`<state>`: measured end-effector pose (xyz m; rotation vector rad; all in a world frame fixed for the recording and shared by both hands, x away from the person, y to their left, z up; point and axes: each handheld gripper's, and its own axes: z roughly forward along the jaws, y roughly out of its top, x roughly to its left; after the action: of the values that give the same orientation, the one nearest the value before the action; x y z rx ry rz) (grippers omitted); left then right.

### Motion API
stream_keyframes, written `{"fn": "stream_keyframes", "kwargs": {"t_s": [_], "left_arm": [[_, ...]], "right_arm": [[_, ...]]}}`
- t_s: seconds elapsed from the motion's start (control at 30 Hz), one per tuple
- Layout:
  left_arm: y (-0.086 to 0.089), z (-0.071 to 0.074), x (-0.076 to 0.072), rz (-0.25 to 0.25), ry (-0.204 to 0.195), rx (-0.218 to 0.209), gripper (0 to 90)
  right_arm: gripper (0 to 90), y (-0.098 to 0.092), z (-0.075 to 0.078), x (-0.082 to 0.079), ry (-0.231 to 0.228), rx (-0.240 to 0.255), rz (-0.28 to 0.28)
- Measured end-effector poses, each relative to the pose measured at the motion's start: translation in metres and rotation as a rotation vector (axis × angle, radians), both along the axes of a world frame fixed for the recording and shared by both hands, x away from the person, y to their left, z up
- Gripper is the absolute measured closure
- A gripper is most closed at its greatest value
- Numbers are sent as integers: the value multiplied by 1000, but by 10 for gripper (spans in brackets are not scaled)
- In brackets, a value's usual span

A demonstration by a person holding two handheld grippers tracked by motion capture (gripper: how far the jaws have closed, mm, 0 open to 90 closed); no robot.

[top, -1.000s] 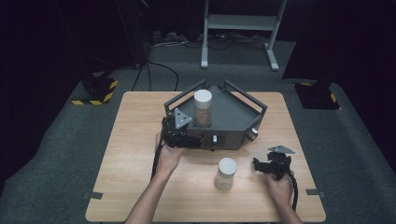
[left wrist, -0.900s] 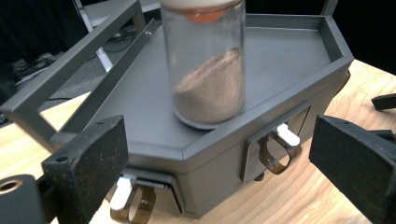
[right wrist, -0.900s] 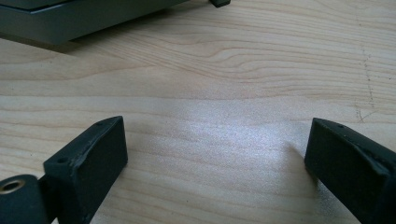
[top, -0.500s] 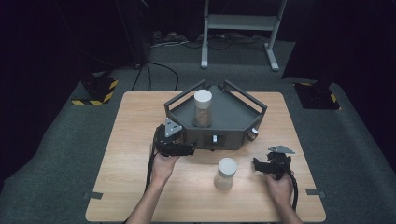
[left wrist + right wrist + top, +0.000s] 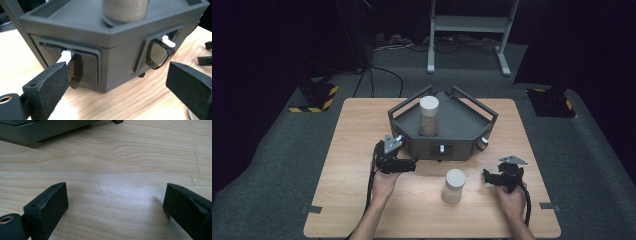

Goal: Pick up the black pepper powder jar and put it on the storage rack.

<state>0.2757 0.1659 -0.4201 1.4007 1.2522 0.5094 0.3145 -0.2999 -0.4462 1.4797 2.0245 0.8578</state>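
Note:
A dark grey angular fixture point(image 5: 452, 125) with side handles stands at the table's back middle. On it stands a clear jar point(image 5: 428, 117) with a white lid and brownish contents. A second white-lidded jar point(image 5: 454, 186) stands on the wood in front. My left gripper point(image 5: 412, 163) is low by the fixture's front left face, open, nothing between its fingers. In the left gripper view, my left gripper point(image 5: 117, 75) faces the fixture's point(image 5: 75, 30) front corner and its smoky latch panels. My right gripper point(image 5: 487, 176) rests right of the loose jar, open; in its own view, my right gripper point(image 5: 115, 195) spans bare wood.
The wooden table point(image 5: 357, 125) has free room at the left and along the front. On the dark carpet behind stand a metal frame point(image 5: 469, 30), trailing cables and two yellow-black striped bases point(image 5: 314, 97). In the left gripper view, the other gripper's jaw tips point(image 5: 207, 53) show at the right edge.
My left gripper has come down and toward the front edge, from the fixture's upper left corner to table level. The right gripper and both jars have stayed put.

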Motion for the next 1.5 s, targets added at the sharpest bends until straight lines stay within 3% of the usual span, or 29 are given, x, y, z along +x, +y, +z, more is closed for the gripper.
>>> {"fn": "stream_keyframes", "kwargs": {"t_s": [0.6, 0.77, 0.97, 1.13, 1.5], "left_arm": [[-4, -31, -3, 18, 45, 26, 48], [-5, -39, -1, 30, 59, 10, 48], [-9, -49, 1, 43, 86, 35, 44], [-13, -55, 2, 55, 97, 58, 43], [-12, -63, 7, 81, 131, 52, 44]], "right_arm": [[54, 1, 0, 0, 0, 0, -3], [54, 1, 0, 0, 0, 0, -3], [54, 1, 0, 0, 0, 0, -3], [53, 1, 0, 0, 0, 0, -3], [54, 1, 0, 0, 0, 0, -4]]}}
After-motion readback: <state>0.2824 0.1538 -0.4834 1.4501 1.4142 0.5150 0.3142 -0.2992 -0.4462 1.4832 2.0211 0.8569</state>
